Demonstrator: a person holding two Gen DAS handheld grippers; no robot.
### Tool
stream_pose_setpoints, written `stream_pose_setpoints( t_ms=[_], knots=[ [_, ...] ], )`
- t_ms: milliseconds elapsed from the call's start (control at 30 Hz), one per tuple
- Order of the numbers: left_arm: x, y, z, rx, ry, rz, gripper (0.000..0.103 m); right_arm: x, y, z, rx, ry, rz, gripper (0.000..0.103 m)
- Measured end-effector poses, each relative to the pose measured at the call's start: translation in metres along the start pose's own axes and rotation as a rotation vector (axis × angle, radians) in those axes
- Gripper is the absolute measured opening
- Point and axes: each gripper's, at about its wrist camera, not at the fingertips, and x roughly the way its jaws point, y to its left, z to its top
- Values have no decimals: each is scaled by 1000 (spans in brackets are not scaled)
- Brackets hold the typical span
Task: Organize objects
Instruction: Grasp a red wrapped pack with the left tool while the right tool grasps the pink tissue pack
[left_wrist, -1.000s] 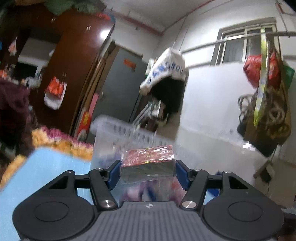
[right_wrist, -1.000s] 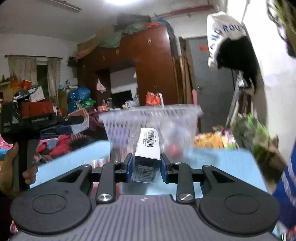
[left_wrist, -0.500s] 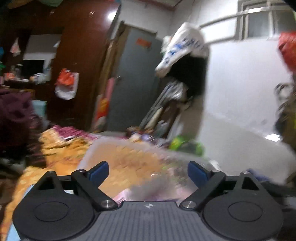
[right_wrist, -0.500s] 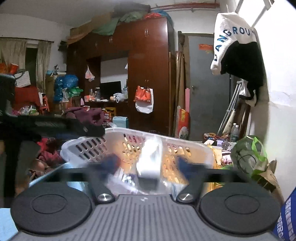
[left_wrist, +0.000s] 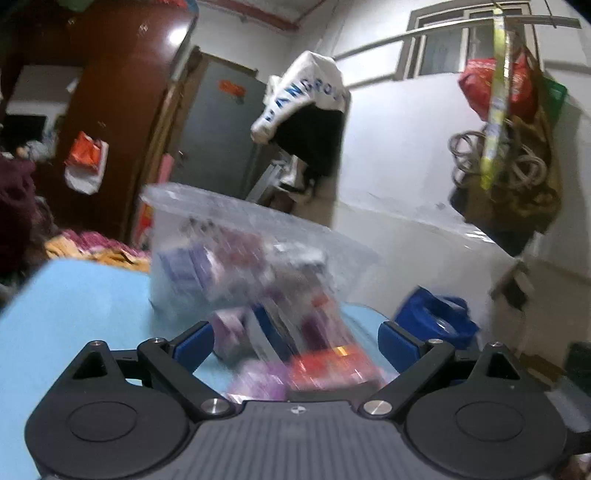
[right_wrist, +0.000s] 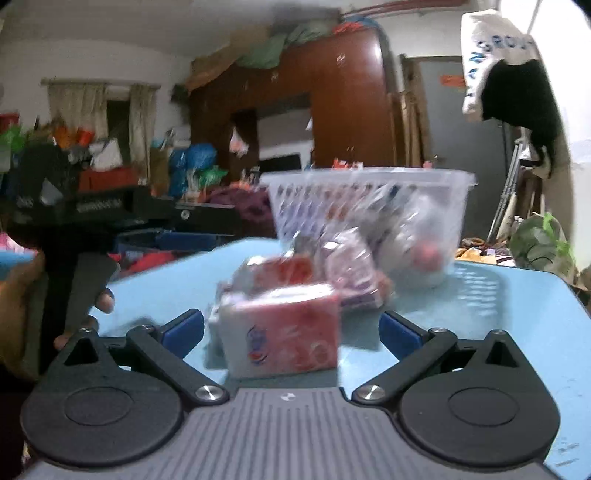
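The left gripper (left_wrist: 295, 341) hangs low over the blue table (left_wrist: 74, 306), its 2 blue-padded fingers (left_wrist: 194, 343) spread wide with nothing between the pads. Just ahead of them lie a few blurred packets: a red packet (left_wrist: 332, 367) and a purple packet (left_wrist: 258, 380) close to the gripper body. Beyond these stands a clear plastic basket (left_wrist: 236, 218), upright on the table, holding a jumble of packets in purple, white and red; motion blur hides what they are.

The right gripper (right_wrist: 291, 328) also sits low and level over the table (right_wrist: 517, 314), jaws wide apart. A pink-and-white box (right_wrist: 284, 338) stands between the 2 fingers (right_wrist: 184, 330) but touches neither; it rests on the table. Behind it lie a second red-topped packet (right_wrist: 291, 269) and a purple packet (right_wrist: 351, 269), near the foot of the basket (right_wrist: 369, 184). The basket's perforated wall shows several wrapped things inside, too smeared to name. At the left edge, the person's hand (right_wrist: 22, 306) grips the handle of the other tool.
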Motion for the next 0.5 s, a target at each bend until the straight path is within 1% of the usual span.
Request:
stream_pose_setpoints(
  t_ms=[100,133,167,233,300,367,433,500],
  knots=[
    [6,-7,-6,13,20,3,97,17,3,8,-33,44,-15,103],
    [8,-10,-8,20,29,3,97,17,3,8,-38,38,-15,100],
    [10,-12,-10,23,36,0,97,13,2,8,-44,21,-11,88],
    [11,-16,-13,34,49,-2,97,0,2,3,-27,22,-7,72],
    [16,-23,-17,52,68,3,97,-11,-5,-2,13,6,-11,72],
    [23,-29,-19,80,73,23,97,-20,-9,-6,20,0,-35,72],
    [29,-36,-22,115,79,66,90,-28,-15,-10,40,-8,-53,72],
    [31,-44,-25,159,76,102,78,-32,-20,-11,59,-14,-66,72]
  ],
)
